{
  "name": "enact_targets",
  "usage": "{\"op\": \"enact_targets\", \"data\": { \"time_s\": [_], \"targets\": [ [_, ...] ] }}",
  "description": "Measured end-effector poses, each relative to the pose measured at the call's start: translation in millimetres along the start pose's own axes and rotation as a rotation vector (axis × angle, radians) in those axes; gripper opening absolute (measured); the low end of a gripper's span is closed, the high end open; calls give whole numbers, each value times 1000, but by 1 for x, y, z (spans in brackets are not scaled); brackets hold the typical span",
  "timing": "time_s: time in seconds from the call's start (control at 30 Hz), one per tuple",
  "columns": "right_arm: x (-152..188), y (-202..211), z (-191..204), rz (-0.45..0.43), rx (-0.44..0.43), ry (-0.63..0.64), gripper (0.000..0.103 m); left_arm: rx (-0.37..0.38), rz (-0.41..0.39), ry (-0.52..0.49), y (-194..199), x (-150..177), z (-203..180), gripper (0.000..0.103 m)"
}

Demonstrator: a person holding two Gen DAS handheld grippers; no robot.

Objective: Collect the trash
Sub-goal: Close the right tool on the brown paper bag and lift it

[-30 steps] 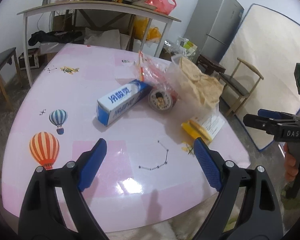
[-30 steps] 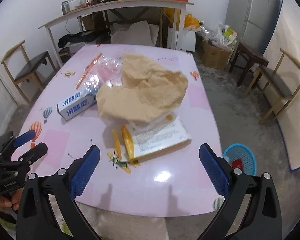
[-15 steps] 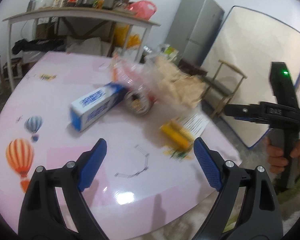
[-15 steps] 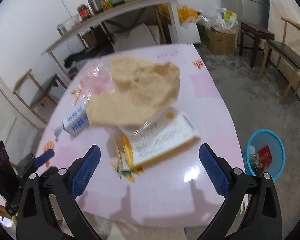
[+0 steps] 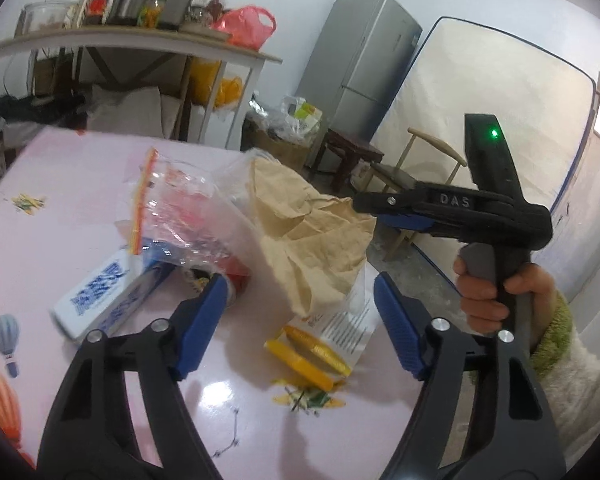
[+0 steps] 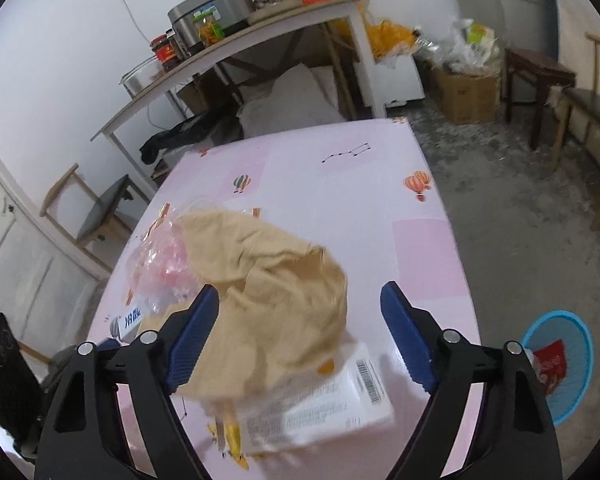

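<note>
Glossy pink table (image 6: 428, 248); crumpled brown paper bag (image 6: 276, 292); crinkly clear plastic (image 5: 188, 216).

One pink table (image 6: 420, 248) with printed hot-air balloons carries the litter: one crumpled brown paper bag (image 6: 276, 300), one clear zip-top plastic bag with an orange strip (image 5: 180, 216), one blue-and-white toothpaste carton (image 5: 104, 300), one white printed paper packet with a yellow edge (image 6: 332, 404), and what seems to be one red can, mostly hidden (image 5: 236, 274). One round blue wastebasket (image 6: 560, 364) stands on the floor. Two wooden chairs (image 6: 96, 208) show.
</note>
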State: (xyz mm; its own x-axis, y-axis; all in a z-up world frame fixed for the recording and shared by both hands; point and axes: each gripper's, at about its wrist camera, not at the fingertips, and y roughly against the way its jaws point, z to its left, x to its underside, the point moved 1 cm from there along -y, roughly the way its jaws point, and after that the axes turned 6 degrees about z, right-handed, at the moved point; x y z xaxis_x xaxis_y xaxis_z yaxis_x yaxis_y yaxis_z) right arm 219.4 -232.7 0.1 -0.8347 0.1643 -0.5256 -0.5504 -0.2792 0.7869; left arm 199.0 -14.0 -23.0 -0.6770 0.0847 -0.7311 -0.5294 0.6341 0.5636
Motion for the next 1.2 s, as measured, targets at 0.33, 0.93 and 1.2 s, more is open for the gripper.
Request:
{"op": "enact_targets", "data": {
  "time_s": [0.33,0.93,1.2],
  "targets": [
    [-2,-39,-10,118,-119,7,27,49,68,82,-36,-3,9,21],
    [52,26,39,120,-227,66,11,-48,56,83,35,13,2,9],
    [114,-9,89,231,-52,187,11,-303,210,117,55,62,27,9]
  ]
}}
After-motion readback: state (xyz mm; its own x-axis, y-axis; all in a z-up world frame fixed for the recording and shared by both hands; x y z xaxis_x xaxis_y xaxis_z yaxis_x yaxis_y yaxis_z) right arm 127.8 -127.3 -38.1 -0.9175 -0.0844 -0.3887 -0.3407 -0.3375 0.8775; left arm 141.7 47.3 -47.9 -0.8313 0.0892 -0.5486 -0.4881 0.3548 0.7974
